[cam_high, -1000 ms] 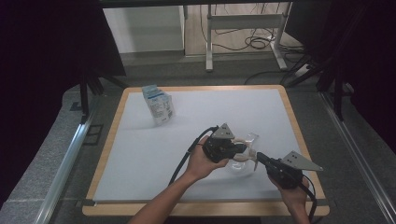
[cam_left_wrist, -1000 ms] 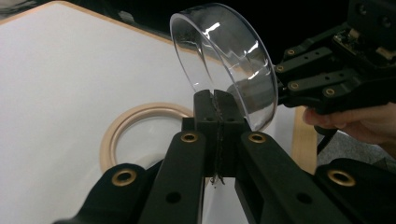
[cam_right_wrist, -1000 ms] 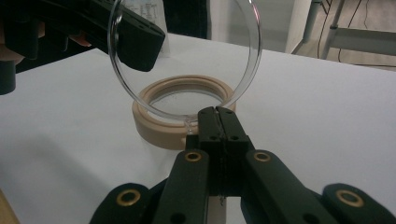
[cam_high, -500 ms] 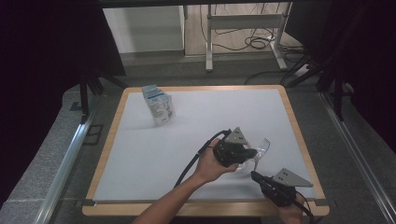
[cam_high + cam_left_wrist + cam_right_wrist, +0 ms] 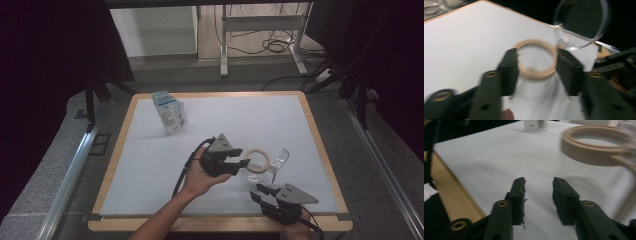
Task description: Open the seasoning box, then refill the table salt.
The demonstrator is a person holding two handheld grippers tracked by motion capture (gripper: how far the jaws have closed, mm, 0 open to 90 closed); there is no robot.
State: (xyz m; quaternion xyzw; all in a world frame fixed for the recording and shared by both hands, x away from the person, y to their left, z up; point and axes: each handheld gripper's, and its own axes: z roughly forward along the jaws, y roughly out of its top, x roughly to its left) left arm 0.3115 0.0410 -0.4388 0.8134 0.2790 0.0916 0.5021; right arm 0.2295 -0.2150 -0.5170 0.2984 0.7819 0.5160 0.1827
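Note:
A clear jar with a tan ring [image 5: 258, 161] around its mouth stands at the front right of the white mat [image 5: 225, 120]. Its clear round lid [image 5: 281, 157] hangs open to the right. My left gripper [image 5: 244, 164] comes in from the left, its jaws pressed against both sides of the tan ring [image 5: 537, 60]; the lid [image 5: 581, 22] shows beyond. My right gripper [image 5: 258, 192] sits near the mat's front edge, just in front of the jar. The right gripper [image 5: 539, 182] is open and holds nothing, with the ring [image 5: 596, 143] blurred ahead of it.
A blue and white carton [image 5: 170, 112] stands upright at the back left of the mat, and is small in the right gripper view [image 5: 535, 125]. A wooden frame [image 5: 312, 125] borders the mat. Table legs and cables lie on the floor beyond.
My right gripper has drawn back from the jar toward the front edge of the table. The left gripper has stayed at the jar, shifting only slightly.

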